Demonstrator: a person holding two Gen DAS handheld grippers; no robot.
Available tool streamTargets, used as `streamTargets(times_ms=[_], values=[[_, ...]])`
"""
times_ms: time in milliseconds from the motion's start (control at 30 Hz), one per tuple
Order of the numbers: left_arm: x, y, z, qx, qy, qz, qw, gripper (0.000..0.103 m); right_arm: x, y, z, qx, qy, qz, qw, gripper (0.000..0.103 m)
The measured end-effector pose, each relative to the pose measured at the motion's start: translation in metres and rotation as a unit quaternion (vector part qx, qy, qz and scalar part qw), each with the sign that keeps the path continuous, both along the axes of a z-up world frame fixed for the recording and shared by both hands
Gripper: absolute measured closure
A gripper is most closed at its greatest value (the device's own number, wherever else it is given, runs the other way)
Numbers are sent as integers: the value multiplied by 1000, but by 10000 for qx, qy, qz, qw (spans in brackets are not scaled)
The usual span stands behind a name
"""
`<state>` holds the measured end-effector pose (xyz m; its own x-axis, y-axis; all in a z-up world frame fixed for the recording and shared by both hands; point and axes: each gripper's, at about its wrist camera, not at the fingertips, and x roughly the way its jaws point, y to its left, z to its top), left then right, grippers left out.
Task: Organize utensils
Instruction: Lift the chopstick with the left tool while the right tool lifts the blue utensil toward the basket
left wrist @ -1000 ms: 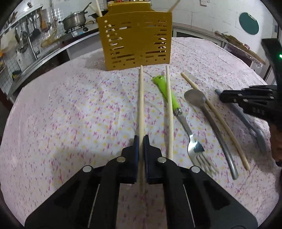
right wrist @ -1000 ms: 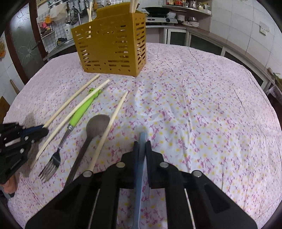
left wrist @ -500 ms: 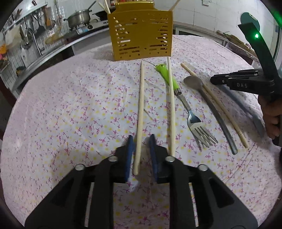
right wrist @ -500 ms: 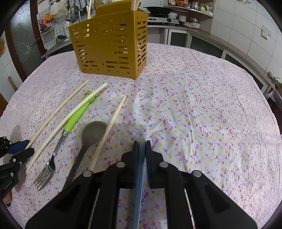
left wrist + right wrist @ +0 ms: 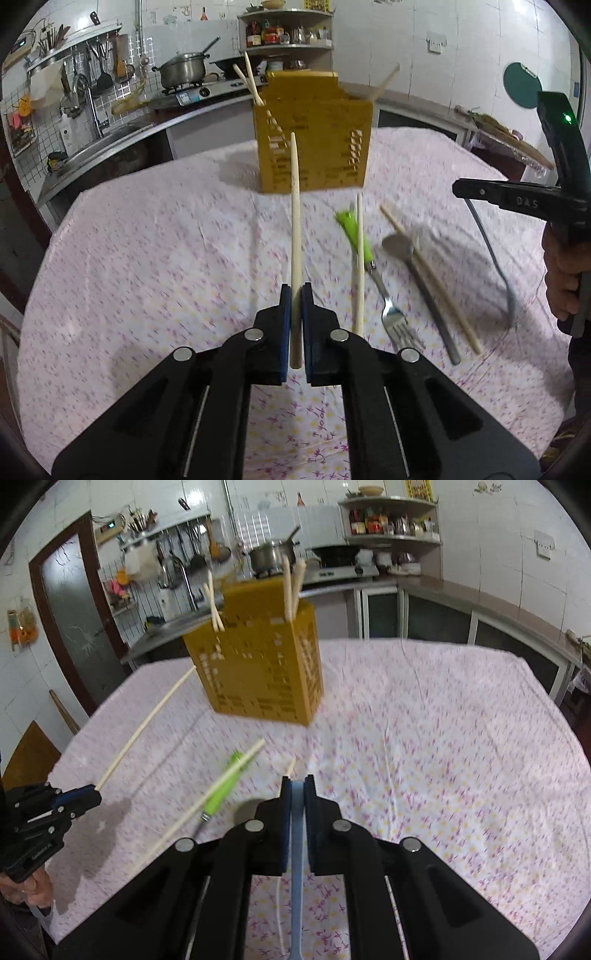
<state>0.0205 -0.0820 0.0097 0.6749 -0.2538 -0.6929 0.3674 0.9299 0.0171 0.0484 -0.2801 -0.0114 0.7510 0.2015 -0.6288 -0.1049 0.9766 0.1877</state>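
My left tongs (image 5: pixel 295 291) clamp 1 chopstick (image 5: pixel 294 206), my right tongs (image 5: pixel 296 784) a blue utensil (image 5: pixel 296 849), both lifted off the worktop (image 5: pixel 443 738); next I carry them to the yellow holder (image 5: pixel 258 672) near the far edge.

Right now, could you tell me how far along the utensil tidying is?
Roughly halfway. Several chopsticks already stand in the yellow holder. In hand: the left hand-held gripper is clamped on a chopstick lifted off the cloth, and the right hand-held gripper is clamped on a blue-grey utensil handle. Left on the table: two chopsticks, the green-handled fork and a spoon.
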Motion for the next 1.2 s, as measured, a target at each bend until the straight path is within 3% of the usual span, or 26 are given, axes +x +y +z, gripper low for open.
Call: streamTargets(times_ms=[167, 300, 500, 600, 800, 967, 1033, 1200], values=[[7, 4, 33, -193, 107, -93, 9997, 99, -1, -4, 27, 209, -208, 40, 9996, 96], [18, 6, 61, -35, 53, -31, 10000, 99, -5, -8, 60, 294, -718, -34, 9970, 96], [31, 7, 93, -143, 112, -6, 9998, 99, -7, -12, 102, 262, -1255, -135, 9917, 96], [35, 12, 114, -596, -145, 11, 9981, 99, -10, -15, 118, 367, -1446, -130, 9887, 96], [51, 10, 134, -1297, -955, 145, 9868, 99, -11, -13, 135, 560, -1786, -93, 9823, 96], [77, -6, 137, -1925, -1820, 126, 9642, 99, 5, -12, 140, 690, -1969, -89, 9780, 96], [93, -16, 133, -1996, -1964, 160, 9599, 99, 12, -10, 140, 713, -2049, -103, 9761, 96], [135, -32, 108, -2214, -1886, 346, 9561, 99, 38, -7, 146, 805, -2356, -260, 9682, 96]])
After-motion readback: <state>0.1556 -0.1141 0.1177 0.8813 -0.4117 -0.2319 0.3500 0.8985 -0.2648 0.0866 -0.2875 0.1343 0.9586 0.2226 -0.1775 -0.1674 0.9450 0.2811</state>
